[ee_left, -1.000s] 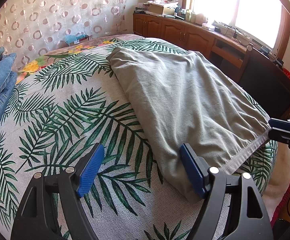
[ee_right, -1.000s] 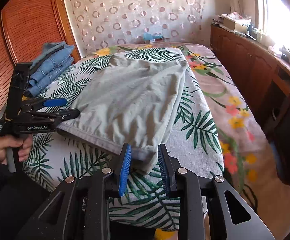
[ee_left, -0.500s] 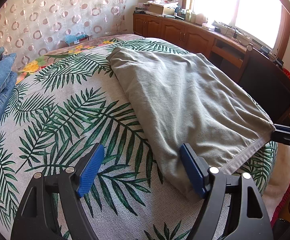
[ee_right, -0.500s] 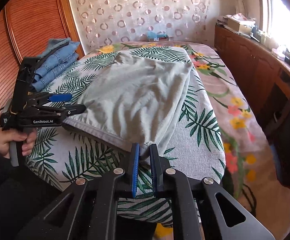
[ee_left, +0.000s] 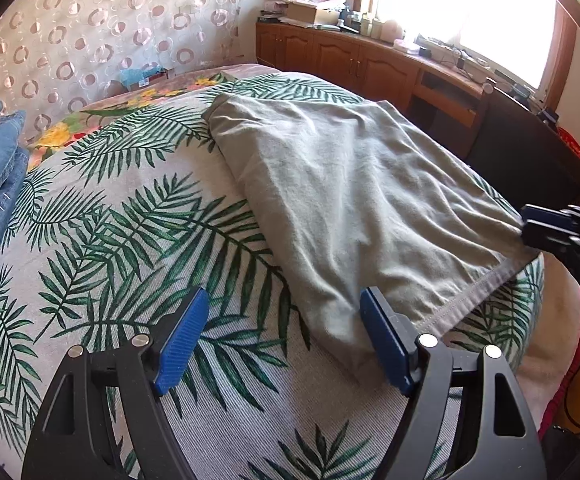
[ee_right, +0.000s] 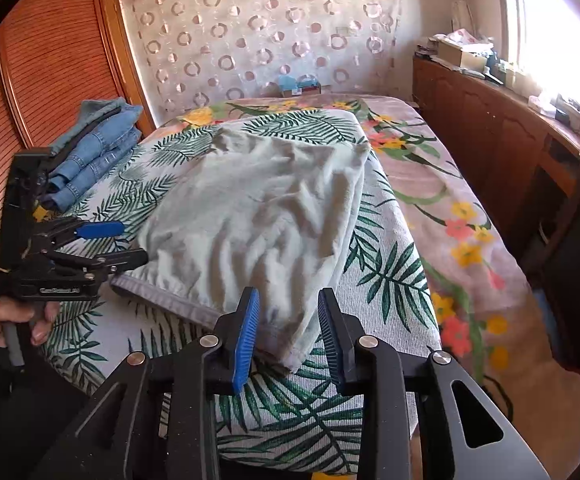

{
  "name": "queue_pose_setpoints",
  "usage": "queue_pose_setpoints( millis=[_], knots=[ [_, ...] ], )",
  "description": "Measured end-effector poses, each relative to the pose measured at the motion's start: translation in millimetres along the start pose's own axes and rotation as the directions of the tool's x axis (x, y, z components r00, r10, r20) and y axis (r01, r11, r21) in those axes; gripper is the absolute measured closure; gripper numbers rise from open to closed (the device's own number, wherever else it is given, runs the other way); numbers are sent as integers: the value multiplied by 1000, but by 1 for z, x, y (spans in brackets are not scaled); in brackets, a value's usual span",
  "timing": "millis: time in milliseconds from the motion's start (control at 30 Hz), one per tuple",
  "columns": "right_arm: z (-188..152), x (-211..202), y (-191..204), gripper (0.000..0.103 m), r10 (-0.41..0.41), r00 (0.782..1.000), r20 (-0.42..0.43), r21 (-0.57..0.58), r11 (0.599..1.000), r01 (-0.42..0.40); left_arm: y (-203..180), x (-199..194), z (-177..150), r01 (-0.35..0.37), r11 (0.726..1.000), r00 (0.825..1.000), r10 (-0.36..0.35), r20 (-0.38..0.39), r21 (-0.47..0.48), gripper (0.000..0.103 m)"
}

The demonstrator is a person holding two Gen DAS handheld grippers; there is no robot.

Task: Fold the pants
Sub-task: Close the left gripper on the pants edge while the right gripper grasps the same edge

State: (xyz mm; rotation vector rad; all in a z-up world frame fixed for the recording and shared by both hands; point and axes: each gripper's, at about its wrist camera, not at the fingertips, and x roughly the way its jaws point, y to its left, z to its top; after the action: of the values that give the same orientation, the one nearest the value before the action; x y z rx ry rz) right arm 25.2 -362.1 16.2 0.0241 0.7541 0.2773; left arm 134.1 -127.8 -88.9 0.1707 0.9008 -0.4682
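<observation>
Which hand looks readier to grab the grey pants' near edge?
Right, I'd guess: the right gripper has just been opening, with a corner of the grey-green cotton pants between its pads. The left gripper gapes wide beside the other corner.

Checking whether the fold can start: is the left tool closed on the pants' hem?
No: the left tool stands wide open, with only the near corner of the pants beside one pad.

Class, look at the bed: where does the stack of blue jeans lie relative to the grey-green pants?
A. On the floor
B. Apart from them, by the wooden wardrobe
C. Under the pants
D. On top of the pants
B: the blue jeans sit at the bed's edge beside the wooden wardrobe, with leaf-print cover between them and the grey-green pants.
</observation>
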Motion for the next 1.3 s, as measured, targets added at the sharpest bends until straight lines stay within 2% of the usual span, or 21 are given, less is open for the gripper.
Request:
queue_pose_setpoints(
  millis=[200,567,633,700,967,1100,1300],
  knots=[
    [-8,8,1,71,-18,999,-27,-10,1000,17,-3,4,-6,-3,1000,1000,3,-6,16,14],
    [-10,14,-7,68,-12,999,-39,17,1000,13,-3,1,-7,9,1000,1000,-9,-5,-4,14],
    [-10,13,-7,66,-18,999,-39,19,1000,19,0,-3,-9,24,1000,1000,-24,7,-16,19],
    [-10,13,-7,65,-22,999,-42,19,1000,23,0,-6,-11,52,998,999,-51,12,-26,29],
    [-11,11,-1,65,-9,998,-62,-15,1000,8,-5,-12,-17,107,994,994,-107,16,-23,55],
    [-10,12,-5,65,7,998,-66,-2,1000,-7,-8,-14,-19,124,992,992,-123,16,-16,62],
    [-10,13,-1,65,25,997,-79,-6,1000,-26,-8,-15,-19,131,991,991,-131,19,-26,63]
  ],
)
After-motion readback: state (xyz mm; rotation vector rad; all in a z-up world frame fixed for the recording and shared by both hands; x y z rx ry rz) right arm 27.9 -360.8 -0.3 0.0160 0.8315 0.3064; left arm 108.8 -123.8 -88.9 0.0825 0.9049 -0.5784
